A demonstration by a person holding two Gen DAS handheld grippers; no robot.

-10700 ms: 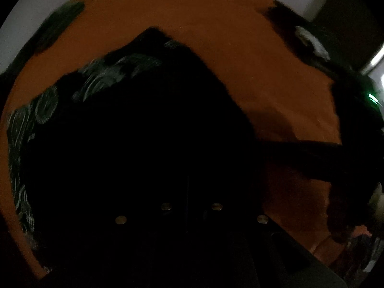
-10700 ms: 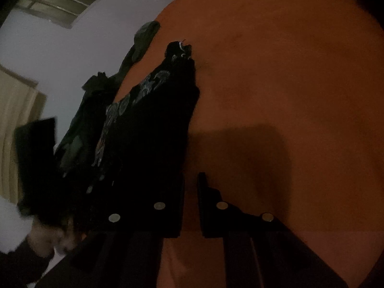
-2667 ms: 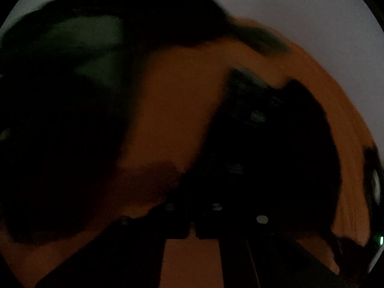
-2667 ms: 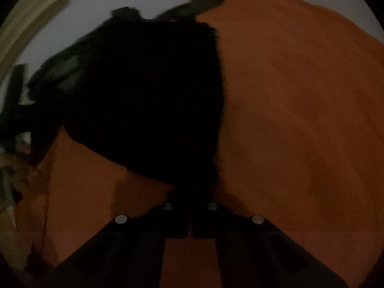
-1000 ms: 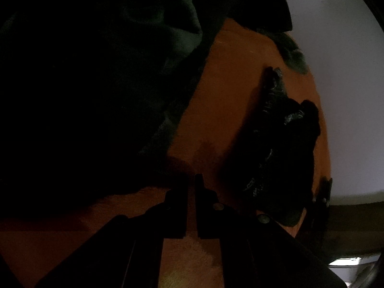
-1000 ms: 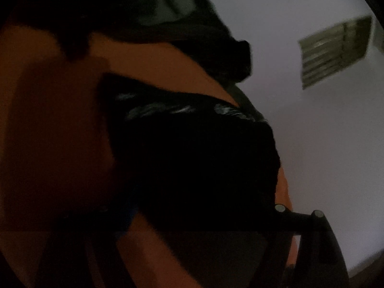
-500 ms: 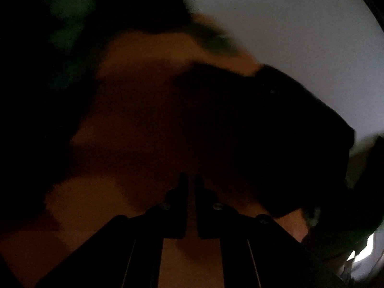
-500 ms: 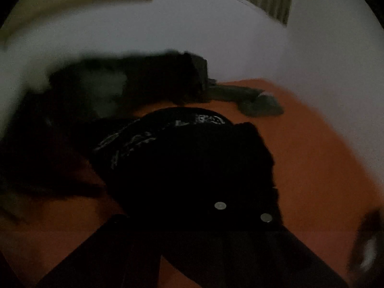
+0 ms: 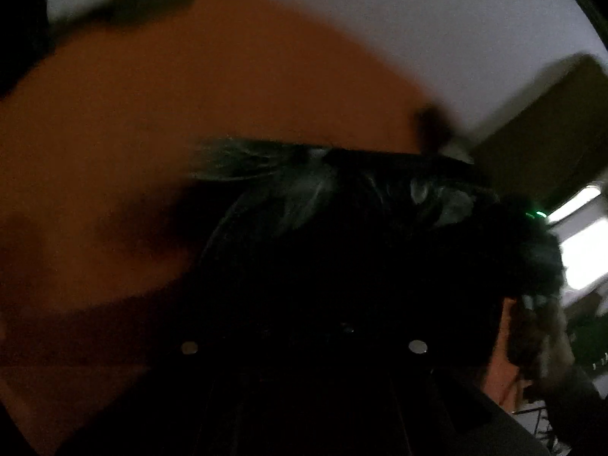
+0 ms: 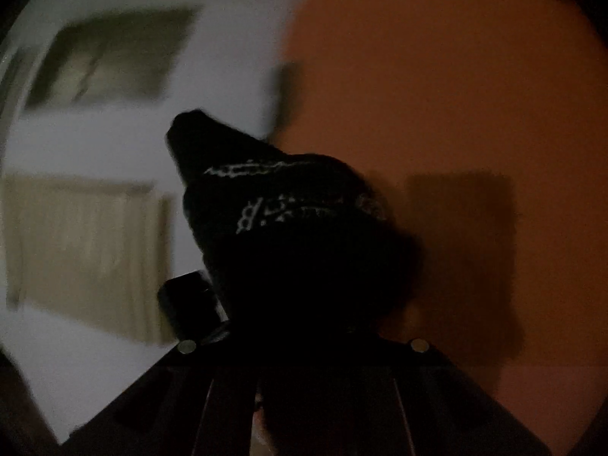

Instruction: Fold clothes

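Left hand-held gripper (image 9: 304, 326) is closed on the black printed garment (image 9: 342, 228). Right hand-held gripper (image 10: 304, 326) is clamped on the same garment above the orange surface (image 10: 456, 95).

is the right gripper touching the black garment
Touching. In the right wrist view the black garment bunches up straight out of the right gripper, covering its fingertips with no gap; the jaws are shut on the cloth.

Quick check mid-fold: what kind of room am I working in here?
Probably a dim bedroom at home. The dark printed garment is over a broad orange bedspread-like surface, with pale walls, a beige curtain and a vent-like window behind.
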